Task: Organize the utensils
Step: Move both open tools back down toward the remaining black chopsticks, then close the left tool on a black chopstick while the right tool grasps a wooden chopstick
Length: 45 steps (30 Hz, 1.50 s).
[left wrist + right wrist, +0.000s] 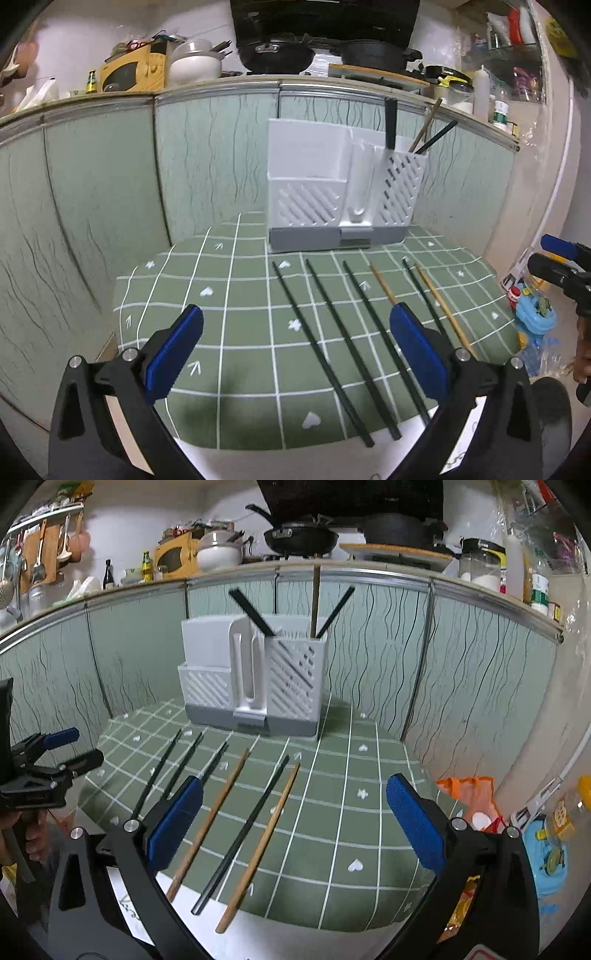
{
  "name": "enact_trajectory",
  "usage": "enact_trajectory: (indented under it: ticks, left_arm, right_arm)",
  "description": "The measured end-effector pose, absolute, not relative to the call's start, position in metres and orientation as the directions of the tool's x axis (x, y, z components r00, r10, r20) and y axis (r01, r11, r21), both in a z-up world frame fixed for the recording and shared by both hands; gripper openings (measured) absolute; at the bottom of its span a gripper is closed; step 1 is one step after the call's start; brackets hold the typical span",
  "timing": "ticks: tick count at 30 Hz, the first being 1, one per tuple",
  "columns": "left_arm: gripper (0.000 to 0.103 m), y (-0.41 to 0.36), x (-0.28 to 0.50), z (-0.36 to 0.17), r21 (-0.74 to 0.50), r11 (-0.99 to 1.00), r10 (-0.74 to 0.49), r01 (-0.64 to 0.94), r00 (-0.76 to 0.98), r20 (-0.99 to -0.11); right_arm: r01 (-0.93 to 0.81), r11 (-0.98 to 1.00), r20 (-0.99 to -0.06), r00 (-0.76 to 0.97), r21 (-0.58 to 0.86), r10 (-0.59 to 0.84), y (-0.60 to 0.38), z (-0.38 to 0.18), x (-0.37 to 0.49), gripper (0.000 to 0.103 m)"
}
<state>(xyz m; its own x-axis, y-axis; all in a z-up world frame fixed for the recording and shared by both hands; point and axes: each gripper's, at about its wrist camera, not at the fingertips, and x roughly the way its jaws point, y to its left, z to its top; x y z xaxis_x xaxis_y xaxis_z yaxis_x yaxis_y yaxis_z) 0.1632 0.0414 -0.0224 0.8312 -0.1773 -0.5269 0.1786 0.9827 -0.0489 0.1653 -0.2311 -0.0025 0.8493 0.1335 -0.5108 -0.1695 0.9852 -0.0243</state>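
Observation:
A white utensil holder (pixel 332 188) with a grey base stands at the far edge of the green checked table (pixel 243 332); it also shows in the right wrist view (pixel 255 679). Its right compartment holds a black handle, one wooden chopstick and one dark chopstick. Several loose chopsticks lie side by side on the cloth: dark ones (pixel 321 350) (pixel 243 834) and wooden ones (pixel 443 310) (pixel 210 819). My left gripper (pixel 295 347) is open and empty above the near side of the table. My right gripper (pixel 295 823) is open and empty above the chopsticks.
Green patterned cabinet panels (pixel 92 192) close in the table at back and left. A counter above carries pans (pixel 275 55), a pot and bottles. A blue toy (pixel 535 317) and bags lie on the floor to the right.

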Motion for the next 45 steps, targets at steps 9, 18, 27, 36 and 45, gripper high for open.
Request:
enact_trajectory:
  ticks: [9, 18, 27, 36, 45]
  left_arm:
    - [0.099, 0.034, 0.155, -0.044, 0.007, 0.985, -0.138, 0.172, 0.814, -0.564]
    - [0.099, 0.024, 0.158, -0.064, 0.014, 0.984, -0.13, 0.175, 0.778, -0.614]
    - [0.078, 0.021, 0.165, -0.076, 0.011, 0.987, -0.112, 0.16, 0.737, -0.667]
    - [0.05, 0.014, 0.165, -0.082, 0.01, 0.986, -0.113, 0.167, 0.706, -0.7]
    - [0.032, -0.002, 0.169, -0.088, 0.042, 0.982, -0.102, 0.187, 0.697, -0.71]
  right_arm:
    - [-0.187, 0.982, -0.551, 0.823, -0.04, 0.135, -0.219, -0.032, 0.163, 0.095]
    - [-0.17, 0.985, -0.598, 0.792, -0.019, 0.125, -0.214, -0.057, 0.168, 0.092]
    - [-0.157, 0.988, -0.673, 0.73, 0.002, 0.117, -0.215, -0.079, 0.172, 0.069]
    - [-0.165, 0.985, -0.705, 0.694, 0.042, 0.147, -0.212, -0.09, 0.17, 0.046]
    - [-0.162, 0.987, -0.71, 0.695, -0.004, 0.112, -0.195, -0.103, 0.165, 0.037]
